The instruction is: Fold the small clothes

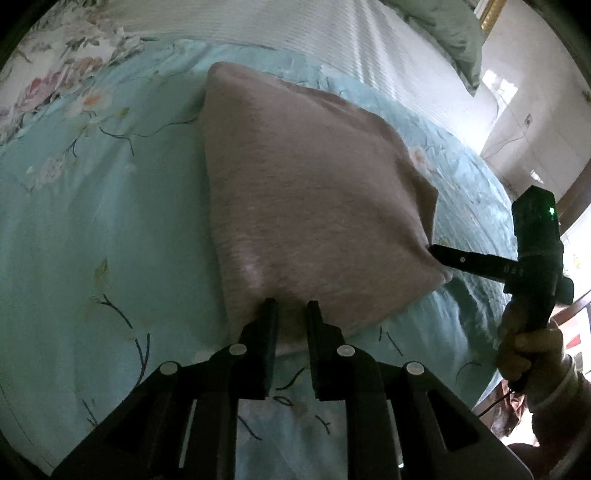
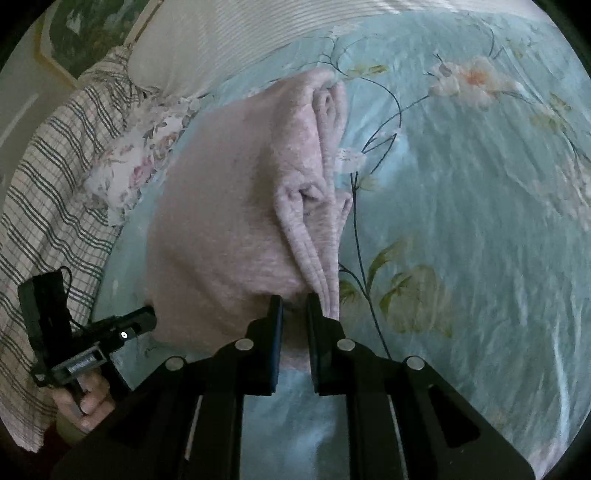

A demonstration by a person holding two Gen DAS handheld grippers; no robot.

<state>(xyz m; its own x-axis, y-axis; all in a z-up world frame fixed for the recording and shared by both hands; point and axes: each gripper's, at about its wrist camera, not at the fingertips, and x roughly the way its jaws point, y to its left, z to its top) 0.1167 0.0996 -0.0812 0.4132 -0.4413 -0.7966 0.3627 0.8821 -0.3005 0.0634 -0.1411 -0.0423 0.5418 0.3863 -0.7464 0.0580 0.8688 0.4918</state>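
Note:
A pink knit garment [image 1: 306, 184], folded into a thick pad, lies on the teal floral bedsheet [image 1: 92, 221]. In the left wrist view my left gripper [image 1: 292, 306] is shut on its near edge, and the fabric dimples between the fingers. My right gripper [image 1: 434, 253] comes in from the right and grips the near right corner. In the right wrist view the right gripper [image 2: 294, 301] pinches the garment [image 2: 221, 221] just beside its stacked, layered edge [image 2: 317, 240]. The left gripper [image 2: 149, 315] holds the far left corner.
A white ribbed cover [image 1: 295, 26] and a green pillow [image 1: 443, 33] lie beyond the garment. A plaid cloth [image 2: 48, 166] and a floral cloth [image 2: 136, 162] sit at the bed's side. A person's hands [image 1: 528, 354] [image 2: 85, 402] grasp the gripper handles. Open sheet [image 2: 461, 221] spreads to the right.

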